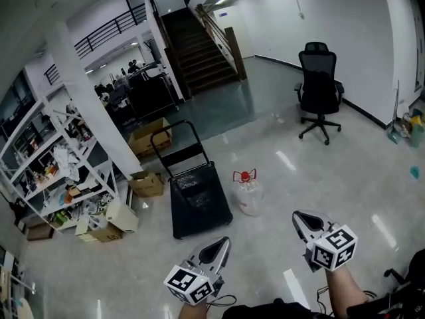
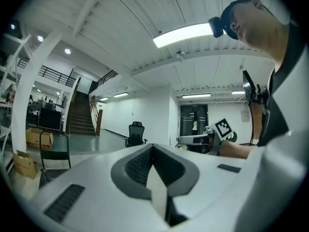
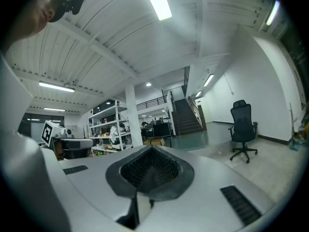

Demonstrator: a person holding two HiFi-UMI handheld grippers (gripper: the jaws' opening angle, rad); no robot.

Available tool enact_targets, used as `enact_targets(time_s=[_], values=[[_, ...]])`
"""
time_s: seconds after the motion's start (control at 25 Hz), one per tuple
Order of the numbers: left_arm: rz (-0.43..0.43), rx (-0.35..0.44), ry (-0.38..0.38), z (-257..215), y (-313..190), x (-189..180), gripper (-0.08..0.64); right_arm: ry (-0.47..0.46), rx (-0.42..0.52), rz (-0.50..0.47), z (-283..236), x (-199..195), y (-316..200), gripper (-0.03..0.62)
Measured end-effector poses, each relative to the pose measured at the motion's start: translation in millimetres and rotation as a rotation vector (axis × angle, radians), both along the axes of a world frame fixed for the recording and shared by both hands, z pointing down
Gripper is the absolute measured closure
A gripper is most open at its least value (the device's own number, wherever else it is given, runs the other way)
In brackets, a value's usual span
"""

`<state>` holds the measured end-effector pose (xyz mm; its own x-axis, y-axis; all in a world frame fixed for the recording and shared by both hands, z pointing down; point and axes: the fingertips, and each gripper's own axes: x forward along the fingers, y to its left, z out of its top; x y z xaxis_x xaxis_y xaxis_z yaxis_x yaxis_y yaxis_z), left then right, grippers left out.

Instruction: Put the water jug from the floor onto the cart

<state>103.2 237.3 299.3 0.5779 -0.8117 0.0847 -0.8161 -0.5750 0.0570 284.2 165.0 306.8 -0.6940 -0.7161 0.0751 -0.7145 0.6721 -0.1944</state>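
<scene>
Clear rounded water jug (image 1: 251, 198) stands beside black cart (image 1: 199, 205).
</scene>
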Motion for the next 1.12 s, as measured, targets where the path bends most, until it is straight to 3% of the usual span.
enact_targets(time_s=[0.28, 0.52, 0.88, 1.12], values=[[-0.017, -0.043, -0.006, 12.2, -63.1, -7.3, 0.568, -0.007, -0.023, -0.03, 11.8, -15.7, -63.9, 0.591], [-0.022, -0.054, -0.014, 31.0, -128.6, -41.0, 0.568, 0.04, -0.014, -0.027, 23.7, -52.7, -119.9, 0.591], [0.024, -0.013, 0.004, 28.0, -252.1, -129.7, 0.568, 0.056, 0.009, -0.025, 7.8, -141.4, -249.5, 0.591], [-0.039, 0.003, 0.04, 24.9, -324.3, -212.3, 0.568, 0.053, -0.013, -0.04, 11.6, -215.7, -335.9, 0.591]])
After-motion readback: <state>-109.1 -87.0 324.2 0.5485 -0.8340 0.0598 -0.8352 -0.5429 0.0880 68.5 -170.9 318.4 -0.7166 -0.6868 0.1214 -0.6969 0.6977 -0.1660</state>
